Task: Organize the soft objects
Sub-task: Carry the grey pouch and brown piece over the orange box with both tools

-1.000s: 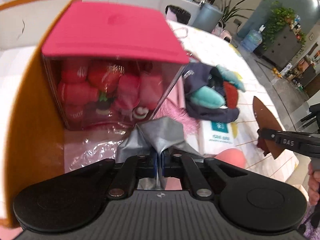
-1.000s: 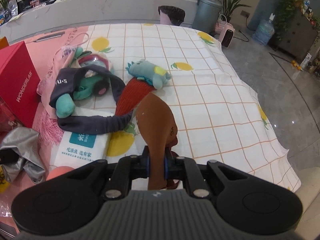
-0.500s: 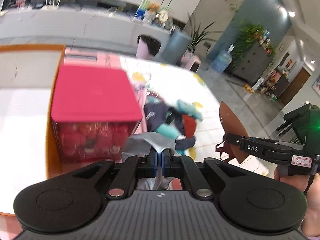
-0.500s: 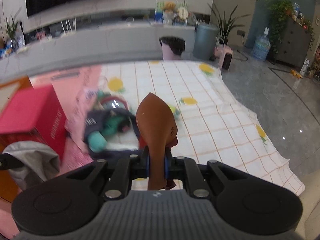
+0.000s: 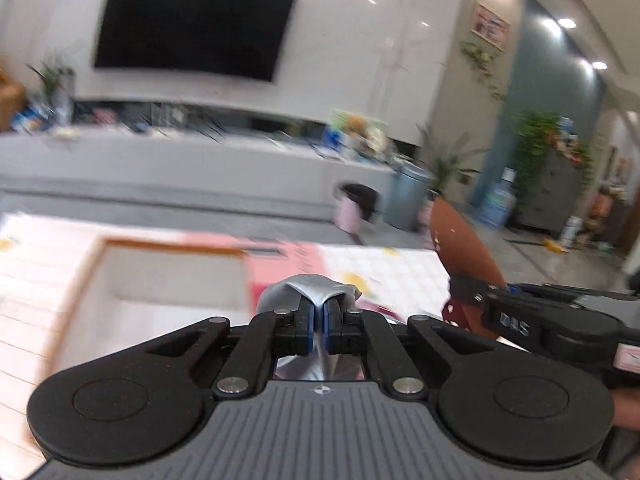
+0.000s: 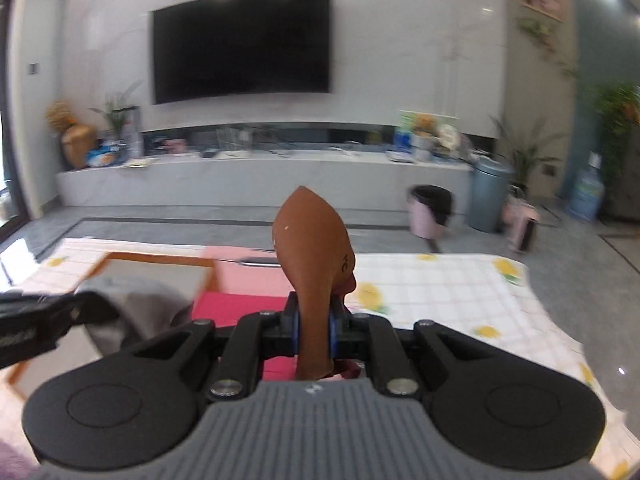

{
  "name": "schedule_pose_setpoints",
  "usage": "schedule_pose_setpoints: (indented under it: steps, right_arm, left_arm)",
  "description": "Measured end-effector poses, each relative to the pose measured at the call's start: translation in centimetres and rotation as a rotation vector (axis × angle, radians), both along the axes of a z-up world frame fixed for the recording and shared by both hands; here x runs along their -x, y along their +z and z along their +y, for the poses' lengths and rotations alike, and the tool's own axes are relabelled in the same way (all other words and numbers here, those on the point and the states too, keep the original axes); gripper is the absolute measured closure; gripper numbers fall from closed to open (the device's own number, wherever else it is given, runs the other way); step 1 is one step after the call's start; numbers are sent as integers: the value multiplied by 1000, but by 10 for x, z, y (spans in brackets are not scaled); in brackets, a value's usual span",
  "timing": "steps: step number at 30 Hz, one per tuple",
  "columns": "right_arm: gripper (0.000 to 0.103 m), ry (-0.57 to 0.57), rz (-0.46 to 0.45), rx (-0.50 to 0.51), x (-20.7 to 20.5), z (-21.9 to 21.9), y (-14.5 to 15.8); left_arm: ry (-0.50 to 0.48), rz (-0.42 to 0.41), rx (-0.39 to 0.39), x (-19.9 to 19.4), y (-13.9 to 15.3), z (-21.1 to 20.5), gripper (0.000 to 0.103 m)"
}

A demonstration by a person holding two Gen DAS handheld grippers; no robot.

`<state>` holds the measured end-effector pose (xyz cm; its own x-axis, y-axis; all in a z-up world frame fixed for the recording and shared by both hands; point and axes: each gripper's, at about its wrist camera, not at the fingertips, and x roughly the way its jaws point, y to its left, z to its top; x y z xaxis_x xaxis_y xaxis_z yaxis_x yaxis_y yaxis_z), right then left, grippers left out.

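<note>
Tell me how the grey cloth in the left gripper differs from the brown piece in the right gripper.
1. The grey cloth is silvery grey; the brown piece is rust brown.
2. The grey cloth bunches into soft folds; the brown piece keeps a smooth, pointed leaf shape.
3. The grey cloth barely rises past the left gripper; the brown piece stands tall above the right gripper.

Shared: each is pinched between shut fingers, lifted above the table.

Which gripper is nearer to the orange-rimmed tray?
Left. The left gripper, holding grey cloth, sits right beside the orange-rimmed tray; the right gripper, holding a brown piece, is farther out.
</note>
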<state>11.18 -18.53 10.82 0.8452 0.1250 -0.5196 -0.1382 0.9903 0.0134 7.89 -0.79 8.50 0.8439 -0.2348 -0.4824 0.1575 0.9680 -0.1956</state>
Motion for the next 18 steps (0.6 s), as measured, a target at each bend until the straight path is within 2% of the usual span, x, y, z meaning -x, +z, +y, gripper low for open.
schedule_pose_setpoints:
  steps: [4,7,11,14,18]
  right_arm:
    - [92,107,-26,-34,7,37,12]
    - [92,192,-16,-75,11,64,15]
    - [92,283,19,-79,12,103,4]
    - [92,324,64,-72,10,124,-13]
    - [90,325,130,-59,-3,145,-41]
  left_arm:
    - [135,-20,-63,9,10,19,99]
    - [197,15,-100,7,10,35,99]
    - [222,120,-151,-11,-6,52,98]
    - [216,206,-159,-26,-23,63,98]
    - [195,272,-251,-28,-44,70,97]
